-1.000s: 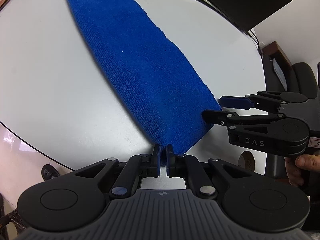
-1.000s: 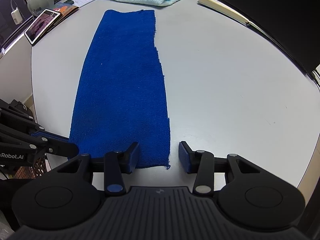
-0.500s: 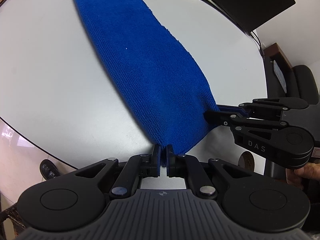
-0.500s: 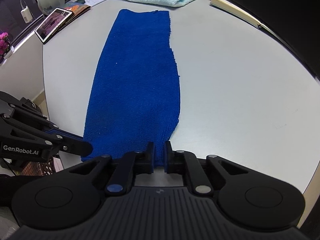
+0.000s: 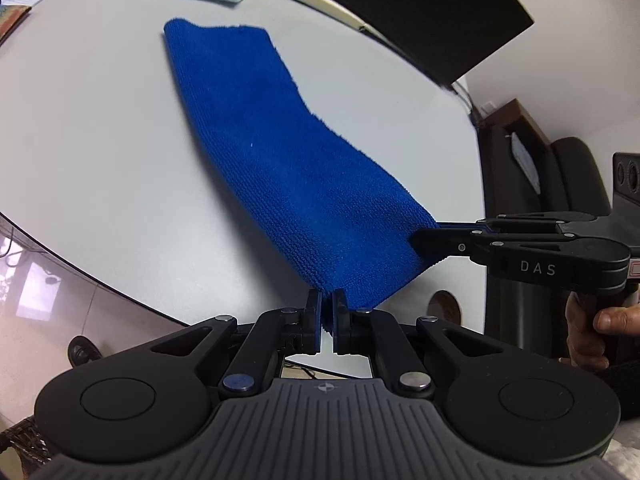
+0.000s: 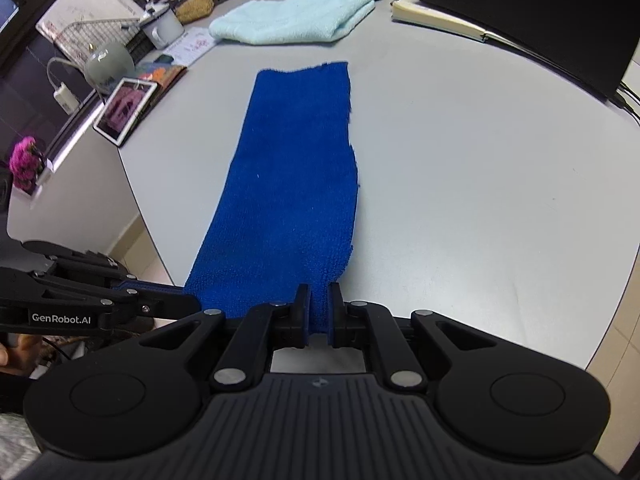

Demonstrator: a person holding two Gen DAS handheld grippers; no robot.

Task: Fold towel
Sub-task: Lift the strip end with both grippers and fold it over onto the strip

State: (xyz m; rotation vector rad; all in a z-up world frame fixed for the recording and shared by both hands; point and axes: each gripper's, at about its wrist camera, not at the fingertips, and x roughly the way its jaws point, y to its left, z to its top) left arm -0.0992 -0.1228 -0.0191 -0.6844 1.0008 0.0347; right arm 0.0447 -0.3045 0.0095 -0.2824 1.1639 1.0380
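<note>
A long blue towel (image 5: 280,160) lies lengthwise on the grey table (image 5: 100,140), its near end lifted off the surface. My left gripper (image 5: 327,308) is shut on the towel's near left corner. My right gripper (image 6: 319,304) is shut on the near right corner of the towel (image 6: 292,184). The right gripper also shows in the left wrist view (image 5: 424,240), and the left gripper shows in the right wrist view (image 6: 188,300), both clamped on the towel's near edge. The far end rests flat on the table.
A folded light-blue towel (image 6: 296,20) lies at the table's far side. A notebook (image 6: 436,18) and a dark monitor (image 6: 540,8) stand at the far right. A tablet (image 6: 126,110), teapot (image 6: 106,64) and mug (image 6: 162,32) sit at the left. The table edge is near both grippers.
My right gripper has shut on the towel's near right corner. Both grippers have risen, lifting the near end off the table; more of the far table is in view.
</note>
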